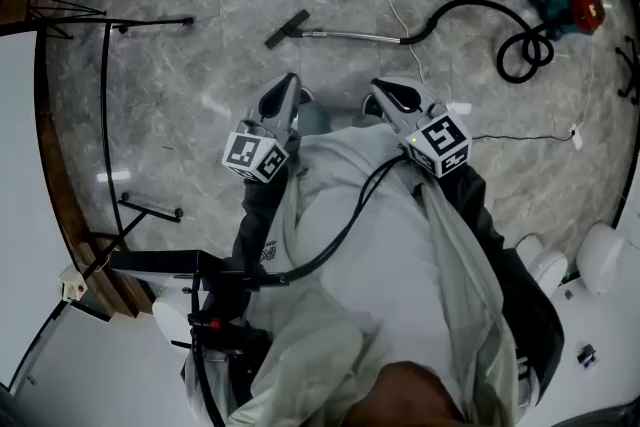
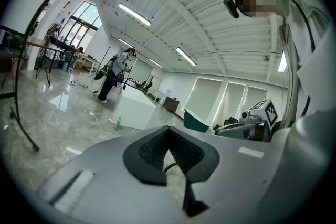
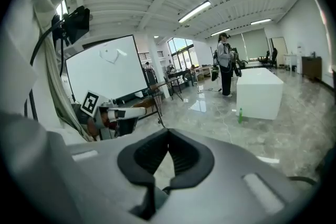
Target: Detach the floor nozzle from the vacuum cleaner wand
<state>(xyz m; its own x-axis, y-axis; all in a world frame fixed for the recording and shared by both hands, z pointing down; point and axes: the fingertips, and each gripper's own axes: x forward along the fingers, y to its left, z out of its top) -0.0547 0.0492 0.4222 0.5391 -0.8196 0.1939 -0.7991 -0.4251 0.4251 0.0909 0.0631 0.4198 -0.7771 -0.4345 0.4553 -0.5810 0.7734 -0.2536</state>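
Left tool [image 1: 289, 81] and right tool [image 1: 383, 93] both closed, empty — floor nozzle [image 1: 286, 28] lies well off. If I pull only it, the loose wand [image 1: 350, 36] may drag along.

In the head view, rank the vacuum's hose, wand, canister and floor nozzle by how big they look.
1. Hose: the longest by far.
2. Wand and canister: no clear ranking, because the wand is longer and the canister is bulkier.
3. Floor nozzle: the smallest.
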